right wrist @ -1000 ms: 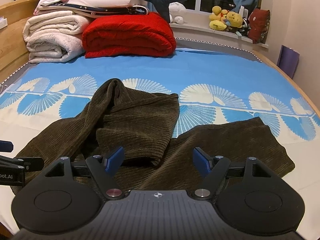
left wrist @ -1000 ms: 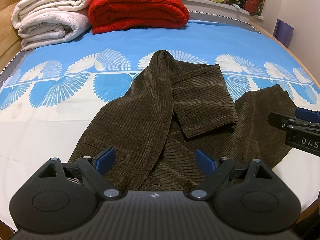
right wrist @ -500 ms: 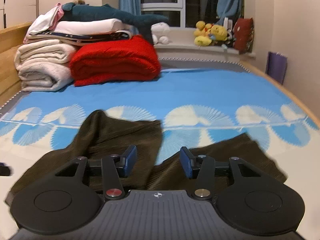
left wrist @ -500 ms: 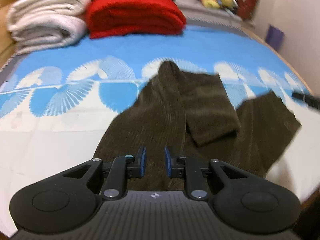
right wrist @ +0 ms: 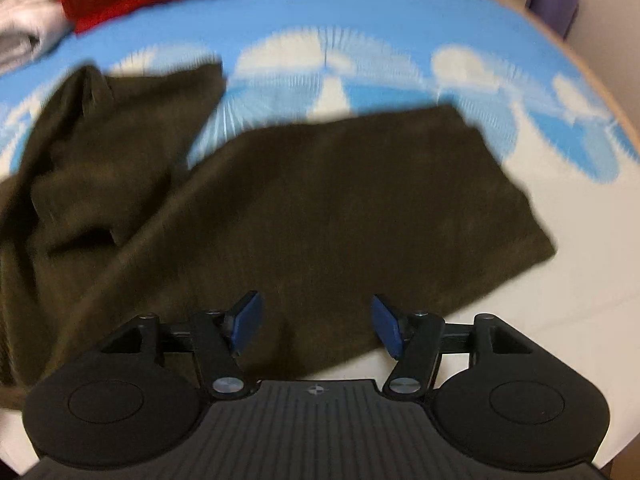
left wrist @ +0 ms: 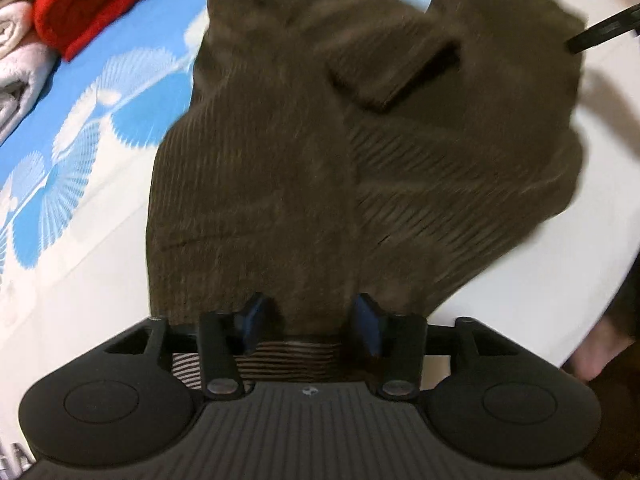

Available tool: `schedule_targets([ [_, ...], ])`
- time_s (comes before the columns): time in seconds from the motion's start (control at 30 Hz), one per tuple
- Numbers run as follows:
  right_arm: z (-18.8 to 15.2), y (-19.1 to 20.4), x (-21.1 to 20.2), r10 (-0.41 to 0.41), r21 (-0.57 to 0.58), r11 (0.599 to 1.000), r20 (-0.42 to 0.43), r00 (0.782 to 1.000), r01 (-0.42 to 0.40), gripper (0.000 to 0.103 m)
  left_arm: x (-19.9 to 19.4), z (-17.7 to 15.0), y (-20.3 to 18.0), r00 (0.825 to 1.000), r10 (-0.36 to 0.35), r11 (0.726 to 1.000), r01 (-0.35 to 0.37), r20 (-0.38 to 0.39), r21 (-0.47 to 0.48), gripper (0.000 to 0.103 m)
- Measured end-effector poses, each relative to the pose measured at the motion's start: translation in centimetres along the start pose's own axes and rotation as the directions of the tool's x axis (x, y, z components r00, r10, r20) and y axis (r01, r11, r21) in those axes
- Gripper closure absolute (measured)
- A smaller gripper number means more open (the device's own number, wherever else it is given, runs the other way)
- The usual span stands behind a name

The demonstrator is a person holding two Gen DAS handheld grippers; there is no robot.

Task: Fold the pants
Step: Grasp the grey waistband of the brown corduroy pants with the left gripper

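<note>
Pants: brown corduroy pants (left wrist: 280, 152) lie rumpled on the bed (right wrist: 400, 12), on its blue-and-white sheet, one leg folded back over itself, the other spread flat toward the right (right wrist: 340, 200).
Left claw: the left claw (left wrist: 310, 322) points steeply down at the near edge of the pants, its jaws partway apart and opening; ribbed fabric, seemingly the waistband, shows between the blue pads (left wrist: 254, 316), but no pad presses on it.
Right claw: the right claw (right wrist: 316, 324) hangs over the near edge of the flat leg, jaws fairly wide and opening, cloth under the gap and nothing gripped.
Key relation: the garment stretches away from both claws, its long axis running from the near edge toward the far side of the bed; each claw sits right at that near edge, the left by the waistband side, the right by the spread leg.
Nearer hand: neither is clearly nearer; both look close enough to pinch.
Judged next move: likely a two-point pinch on the near edge, then a lift to straighten the legs.
Background: a red blanket (left wrist: 76, 4) and white bedding (left wrist: 16, 40) are stacked well apart from the pants.
Clarity: both views are motion-blurred.
</note>
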State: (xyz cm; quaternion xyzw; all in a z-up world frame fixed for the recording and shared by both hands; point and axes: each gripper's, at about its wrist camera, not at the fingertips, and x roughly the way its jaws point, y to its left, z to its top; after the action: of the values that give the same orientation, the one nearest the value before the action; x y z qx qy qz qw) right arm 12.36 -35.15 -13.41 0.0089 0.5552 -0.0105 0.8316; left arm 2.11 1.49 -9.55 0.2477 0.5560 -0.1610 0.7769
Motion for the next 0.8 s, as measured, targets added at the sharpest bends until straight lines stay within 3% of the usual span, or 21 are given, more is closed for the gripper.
schedule_targets([
  [0.03, -0.3, -0.1, 0.8, 0.0, -0.001, 1.0, -0.029, 1.0, 0.0, 0.04, 0.2, 0.1, 0.2, 1.0, -0.011, 1.0, 0.011, -0.007, 0.028, 0.079],
  [0.1, -0.5, 0.2, 1.9, -0.007, -0.009, 1.0, -0.083, 0.997, 0.007, 0.04, -0.1, 0.5, 1.6, 1.0, 0.018, 0.999, -0.019, 0.013, 0.041, 0.091],
  [0.17, -0.7, 0.3, 1.9, -0.004, -0.009, 1.0, -0.08, 0.997, 0.003, 0.04, -1.5, 1.1, 5.8, 0.984, 0.157, 0.983, -0.148, 0.079, -0.113, 0.092],
  [0.2, -0.7, 0.3, 1.9, 0.004, -0.001, 1.0, -0.076, 0.997, -0.005, 0.039, -2.4, 1.2, 8.3, 0.959, 0.259, 0.946, -0.228, 0.113, -0.231, 0.092],
  [0.23, -0.7, 0.3, 1.8, 0.009, 0.005, 1.0, -0.078, 0.997, -0.009, 0.039, -3.7, 1.1, 10.9, 0.9, 0.414, 0.863, -0.341, 0.136, -0.373, 0.092],
  [0.27, -0.6, 0.2, 1.7, 0.011, 0.011, 1.0, -0.08, 0.997, -0.01, 0.039, -5.1, 0.8, 13.1, 0.828, 0.543, 0.762, -0.416, 0.14, -0.496, 0.095],
  [0.3, -0.5, 0.0, 1.6, 0.008, 0.016, 1.0, -0.079, 0.997, -0.007, 0.039, -6.3, 0.2, 14.7, 0.767, 0.623, 0.682, -0.438, 0.152, -0.585, 0.096],
  [0.33, -0.6, -0.1, 1.5, 0.004, 0.021, 1.0, -0.077, 0.997, -0.003, 0.039, -7.0, -0.3, 15.6, 0.74, 0.654, 0.641, -0.432, 0.157, -0.634, 0.09],
  [0.37, -0.6, -0.3, 1.6, 0.0, 0.028, 1.0, -0.076, 0.997, 0.002, 0.039, -7.2, -0.8, 16.1, 0.746, 0.648, 0.625, -0.404, 0.155, -0.668, 0.086],
  [0.4, -0.3, -0.5, 1.7, -0.002, 0.037, 0.999, -0.078, 0.997, 0.004, 0.039, -7.1, -1.4, 16.6, 0.788, 0.594, 0.639, -0.341, 0.161, -0.69, 0.078],
  [0.43, -0.2, -0.7, 1.6, -0.004, 0.047, 0.999, -0.081, 0.997, 0.008, 0.039, -6.7, -1.9, 16.9, 0.833, 0.526, 0.658, -0.269, 0.173, -0.703, 0.076],
  [0.5, -0.1, -1.1, 1.8, -0.012, 0.07, 0.997, -0.081, 0.997, 0.018, 0.039, -5.9, -2.6, 17.4, 0.898, 0.402, 0.671, -0.159, 0.176, -0.724, 0.074],
  [0.6, 0.0, -1.6, 2.0, -0.019, 0.109, 0.994, -0.064, 0.998, 0.026, 0.039, -4.1, -4.0, 17.7, 0.959, 0.255, 0.676, -0.088, 0.12, -0.732, 0.055],
  [0.67, -0.1, -2.1, 2.8, -0.025, 0.143, 0.989, -0.078, 0.997, 0.036, 0.039, -1.9, -5.8, 17.2, 0.987, 0.16, 0.666, -0.103, 0.006, -0.739, 0.049],
  [0.73, -0.1, -2.6, 3.8, -0.042, 0.179, 0.982, -0.094, 0.995, 0.059, 0.039, 0.3, -6.8, 17.6, 0.992, 0.07, 0.659, -0.125, -0.106, -0.742, 0.043],
  [0.8, -0.1, -3.0, 4.5, -0.049, 0.214, 0.974, -0.098, 0.994, 0.07, 0.039, 1.5, -8.2, 17.5, 0.992, 0.017, 0.659, -0.107, -0.127, -0.745, 0.039],
])
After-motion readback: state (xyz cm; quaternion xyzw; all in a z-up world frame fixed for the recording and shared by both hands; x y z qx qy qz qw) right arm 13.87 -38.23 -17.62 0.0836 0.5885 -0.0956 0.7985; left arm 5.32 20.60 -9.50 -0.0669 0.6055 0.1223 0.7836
